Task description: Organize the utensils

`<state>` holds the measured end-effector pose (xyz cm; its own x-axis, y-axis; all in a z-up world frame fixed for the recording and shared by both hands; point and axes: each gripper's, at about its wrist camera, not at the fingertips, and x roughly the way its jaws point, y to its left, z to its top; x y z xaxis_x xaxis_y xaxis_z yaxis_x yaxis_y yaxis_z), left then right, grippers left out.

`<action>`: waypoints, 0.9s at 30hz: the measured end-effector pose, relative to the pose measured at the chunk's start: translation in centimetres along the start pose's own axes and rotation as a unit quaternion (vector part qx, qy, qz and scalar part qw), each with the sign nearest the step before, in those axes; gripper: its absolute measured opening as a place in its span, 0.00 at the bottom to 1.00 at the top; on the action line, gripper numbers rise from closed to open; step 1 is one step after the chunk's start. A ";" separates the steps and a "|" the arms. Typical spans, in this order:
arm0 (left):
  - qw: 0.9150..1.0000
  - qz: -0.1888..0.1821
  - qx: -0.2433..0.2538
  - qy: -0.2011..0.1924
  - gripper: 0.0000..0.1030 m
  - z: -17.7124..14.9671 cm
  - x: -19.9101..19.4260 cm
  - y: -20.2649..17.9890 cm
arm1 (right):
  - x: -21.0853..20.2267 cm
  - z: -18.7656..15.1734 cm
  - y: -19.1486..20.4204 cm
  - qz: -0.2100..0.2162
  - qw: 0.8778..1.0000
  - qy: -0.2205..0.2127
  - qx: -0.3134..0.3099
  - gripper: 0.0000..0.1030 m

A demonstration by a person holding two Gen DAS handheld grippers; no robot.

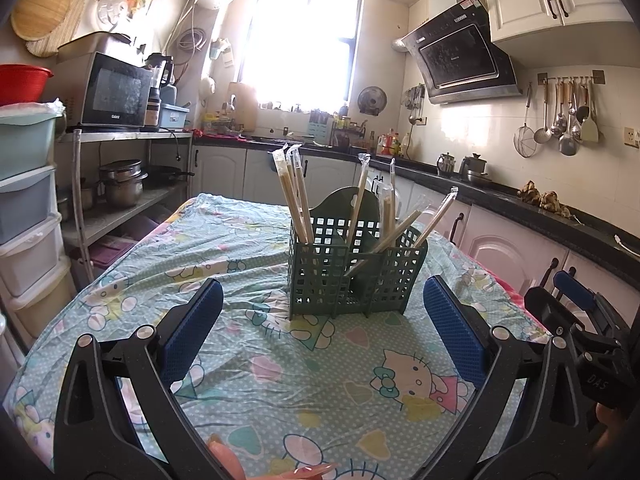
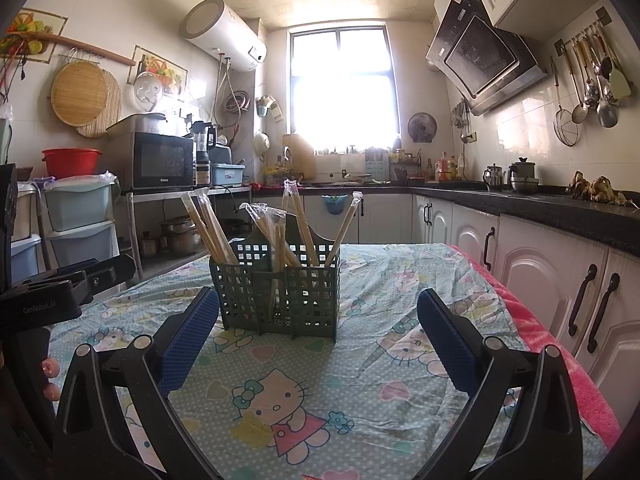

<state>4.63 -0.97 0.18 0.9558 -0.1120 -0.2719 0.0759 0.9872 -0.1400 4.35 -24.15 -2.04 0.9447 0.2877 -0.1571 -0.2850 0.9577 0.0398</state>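
A green plastic utensil holder with lattice walls stands on a table covered with a Hello Kitty cloth. Several plastic-wrapped chopstick pairs stand upright or lean in its compartments. My left gripper is open and empty, a little in front of the holder. The holder also shows in the right wrist view, with the wrapped chopsticks in it. My right gripper is open and empty, just in front of the holder. The right gripper's body shows at the right edge of the left wrist view.
White cabinets under a black counter run along the table's right side, with a pink towel on that table edge. A steel shelf with a microwave and stacked plastic drawers stand to the left. A window is at the far end.
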 end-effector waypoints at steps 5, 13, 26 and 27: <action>1.000 0.000 0.000 0.000 0.90 0.0 0.0 0.0 | -0.1 0.0 0.1 -0.001 1.000 0.000 0.000 0.94; 1.000 0.002 0.001 0.000 0.90 0.0 0.0 0.1 | -0.1 0.1 0.0 -0.001 1.000 0.000 0.001 0.94; 0.999 0.042 -0.009 0.023 0.90 0.0 1.3 0.8 | 0.1 -0.1 -0.2 -0.007 1.000 0.003 0.005 0.94; 0.998 0.053 -0.012 0.031 0.90 0.1 1.6 1.1 | 0.3 0.0 -0.4 -0.013 1.000 0.005 0.004 0.94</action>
<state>6.25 -0.09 -0.35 0.9386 -0.0138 -0.3446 -0.0330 0.9910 -0.1297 4.78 -24.42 -2.11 0.9501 0.2624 -0.1689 -0.2589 0.9650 0.0429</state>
